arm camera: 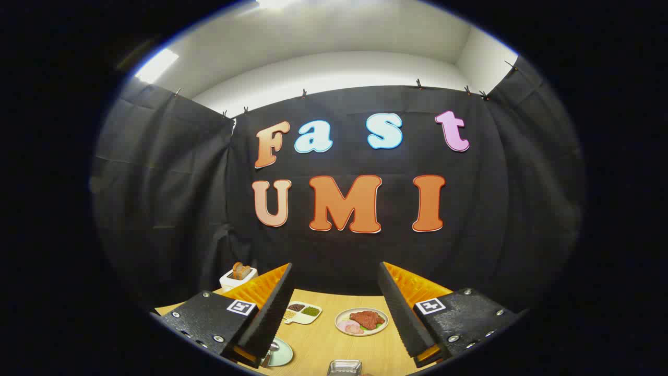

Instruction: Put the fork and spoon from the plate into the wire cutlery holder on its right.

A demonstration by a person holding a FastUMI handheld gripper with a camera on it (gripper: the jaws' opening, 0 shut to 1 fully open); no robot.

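My gripper (334, 284) is held high above a wooden table (318, 344), its fingers (271, 308) wide apart with nothing between them. Below the left finger lies a pale green plate (282, 352), partly hidden, with a piece of metal cutlery (270, 355) resting on it. Near the table's front edge, between the fingers, the top of the wire cutlery holder (344, 367) shows to the right of the plate.
A white plate of meat (361, 320) sits further back on the table between the fingers. A divided dish of beans and grains (301, 312) lies left of it. A white toaster with bread (238, 277) stands at the back left.
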